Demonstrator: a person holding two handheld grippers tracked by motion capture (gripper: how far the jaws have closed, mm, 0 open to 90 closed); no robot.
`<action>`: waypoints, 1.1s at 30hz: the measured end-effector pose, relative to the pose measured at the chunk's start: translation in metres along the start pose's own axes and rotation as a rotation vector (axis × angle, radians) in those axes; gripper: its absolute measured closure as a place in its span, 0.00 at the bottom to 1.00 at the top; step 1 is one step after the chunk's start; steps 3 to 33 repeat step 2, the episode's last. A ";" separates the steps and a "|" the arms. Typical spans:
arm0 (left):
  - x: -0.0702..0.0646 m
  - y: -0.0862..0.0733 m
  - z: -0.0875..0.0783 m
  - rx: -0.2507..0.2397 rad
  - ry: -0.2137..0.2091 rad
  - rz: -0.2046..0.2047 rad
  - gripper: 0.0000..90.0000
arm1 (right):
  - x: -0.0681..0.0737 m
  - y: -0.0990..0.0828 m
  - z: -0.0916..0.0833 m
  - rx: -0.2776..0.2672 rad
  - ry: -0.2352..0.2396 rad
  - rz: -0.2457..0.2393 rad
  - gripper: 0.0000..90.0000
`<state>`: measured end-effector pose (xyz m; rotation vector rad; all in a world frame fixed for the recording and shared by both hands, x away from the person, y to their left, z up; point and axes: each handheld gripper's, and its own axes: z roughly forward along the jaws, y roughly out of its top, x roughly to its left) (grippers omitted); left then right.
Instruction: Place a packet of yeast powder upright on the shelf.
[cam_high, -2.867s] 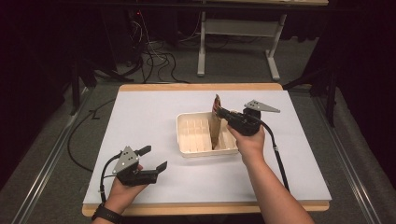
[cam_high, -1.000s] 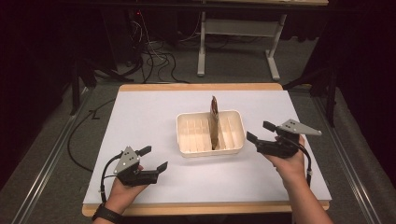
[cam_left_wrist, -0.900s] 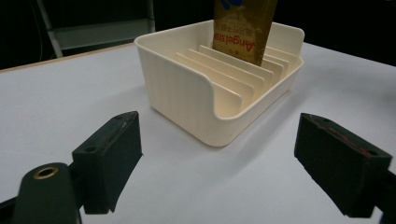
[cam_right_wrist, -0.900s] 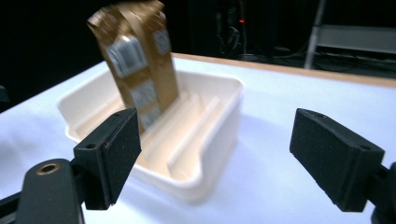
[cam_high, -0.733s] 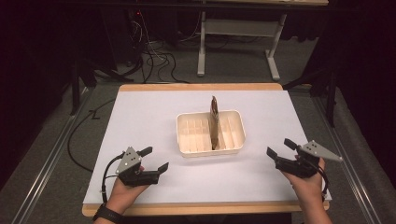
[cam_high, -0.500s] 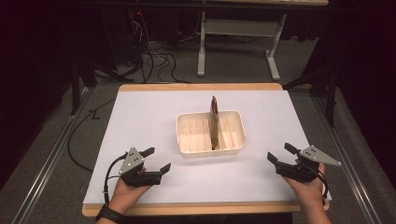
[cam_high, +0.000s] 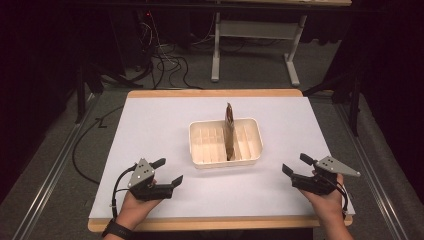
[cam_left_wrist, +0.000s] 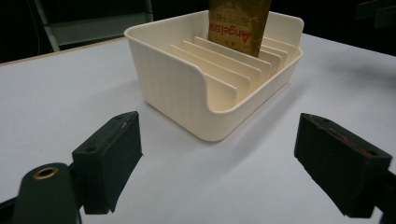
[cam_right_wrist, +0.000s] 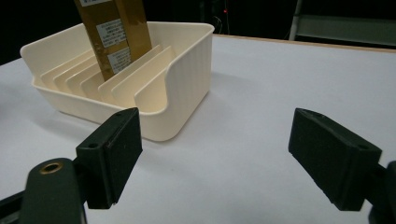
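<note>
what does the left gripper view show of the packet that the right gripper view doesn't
Left gripper view alone: the brown packet turns its face with red lettering, standing in a slot of the cream tray towards the tray's far end. Right gripper view alone: the packet's other face, with white printed labels. Both share: the packet upright between the tray's dividers, the white table cover, and that gripper's own black jaws wide apart with nothing between them.

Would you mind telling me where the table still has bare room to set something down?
The table is bare left of the cream tray, right of it to the edge, and behind it to the far edge. The front strip between the left gripper and right gripper is free too. The tray holds an upright brown packet.
</note>
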<state>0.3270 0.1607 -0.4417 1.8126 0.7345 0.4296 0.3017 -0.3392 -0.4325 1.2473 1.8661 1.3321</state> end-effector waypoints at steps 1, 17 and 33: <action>0.000 0.000 0.000 0.000 -0.001 0.001 0.17 | 0.000 0.000 0.000 0.001 -0.002 0.004 0.20; 0.000 0.000 0.000 0.000 -0.001 0.002 0.17 | 0.000 0.000 0.000 0.002 -0.002 0.006 0.20; 0.000 0.000 0.000 0.000 -0.001 0.002 0.17 | 0.000 0.000 0.000 0.002 -0.002 0.006 0.20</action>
